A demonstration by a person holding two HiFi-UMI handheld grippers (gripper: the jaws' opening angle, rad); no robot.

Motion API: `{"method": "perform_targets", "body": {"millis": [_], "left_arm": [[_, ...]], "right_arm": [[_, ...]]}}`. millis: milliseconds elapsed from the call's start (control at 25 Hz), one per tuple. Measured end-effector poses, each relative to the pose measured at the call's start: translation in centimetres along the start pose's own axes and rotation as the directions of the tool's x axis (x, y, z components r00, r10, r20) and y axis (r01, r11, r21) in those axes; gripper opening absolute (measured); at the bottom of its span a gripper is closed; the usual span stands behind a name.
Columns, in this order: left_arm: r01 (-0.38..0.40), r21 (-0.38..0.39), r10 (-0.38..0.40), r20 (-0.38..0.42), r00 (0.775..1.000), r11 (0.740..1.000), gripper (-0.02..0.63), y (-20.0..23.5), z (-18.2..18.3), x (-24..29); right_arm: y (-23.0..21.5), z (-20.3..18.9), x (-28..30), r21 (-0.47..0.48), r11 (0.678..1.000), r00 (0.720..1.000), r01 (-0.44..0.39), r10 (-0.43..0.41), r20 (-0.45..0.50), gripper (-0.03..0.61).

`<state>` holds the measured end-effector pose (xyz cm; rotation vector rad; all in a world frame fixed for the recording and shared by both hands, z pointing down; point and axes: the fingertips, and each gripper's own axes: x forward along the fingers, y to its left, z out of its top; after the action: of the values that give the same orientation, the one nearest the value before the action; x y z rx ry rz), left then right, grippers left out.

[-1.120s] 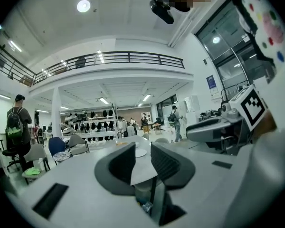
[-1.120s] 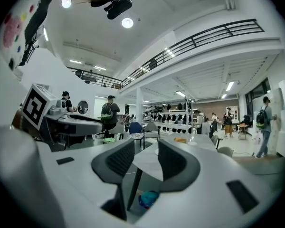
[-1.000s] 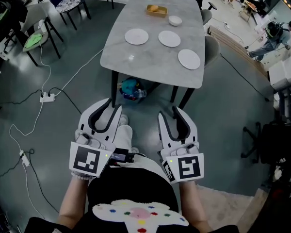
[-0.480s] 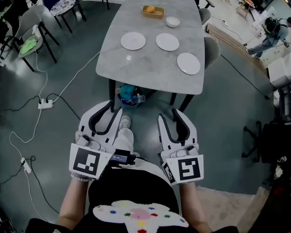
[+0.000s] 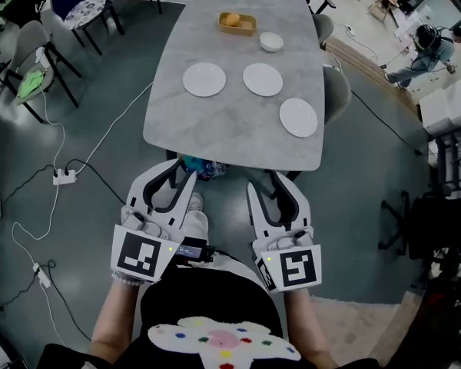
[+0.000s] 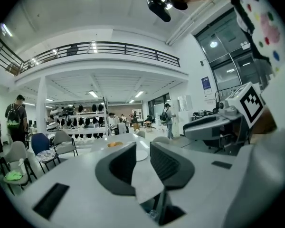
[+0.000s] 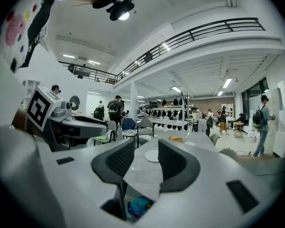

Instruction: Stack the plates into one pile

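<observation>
Now we stand short of the tabletop [image 5: 215, 125], plates [image 5: 204, 79] unstacked. The left gripper [image 5: 170, 177] has empty jaws closing, the right gripper [image 5: 269, 184] has empty jaws apart. Next we must reach a plate.

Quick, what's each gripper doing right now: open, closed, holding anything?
Left gripper: open, jaws closing slightly, nothing between them.
Right gripper: open, nothing between its jaws.

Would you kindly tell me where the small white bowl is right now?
In the head view, the small white bowl sits at the grey table's far end, just right of the wooden tray.
</observation>
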<state>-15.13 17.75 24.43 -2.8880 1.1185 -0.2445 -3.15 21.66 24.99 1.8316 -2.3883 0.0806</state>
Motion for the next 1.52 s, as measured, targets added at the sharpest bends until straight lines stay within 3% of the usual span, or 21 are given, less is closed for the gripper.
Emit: {"method": "perform_targets", "body": {"millis": [800,1160,1520], "left_arm": [[0.095,-0.037,-0.096,-0.011,0.995,0.995,0.075,11.8,-0.6,11.5],[0.079,-0.113,-0.079,0.005,0.997,0.99,0.071,15.0,-1.1,13.4],[0.089,-0.145,-0.096,-0.04,0.995,0.985,0.071,16.1,-3.1,13.9]], "right_arm": [[-4.2,0.9,15.1,0.008,0.996,0.994,0.085,-0.085,-0.07,0.14],[-4.7,0.6,18.6,0.033,0.994,0.99,0.103,-0.1,-0.099,0.14],[-4.0,-0.2,20.8,0.019,0.997,0.989,0.077,-0.074,-0.127,0.14]]}}
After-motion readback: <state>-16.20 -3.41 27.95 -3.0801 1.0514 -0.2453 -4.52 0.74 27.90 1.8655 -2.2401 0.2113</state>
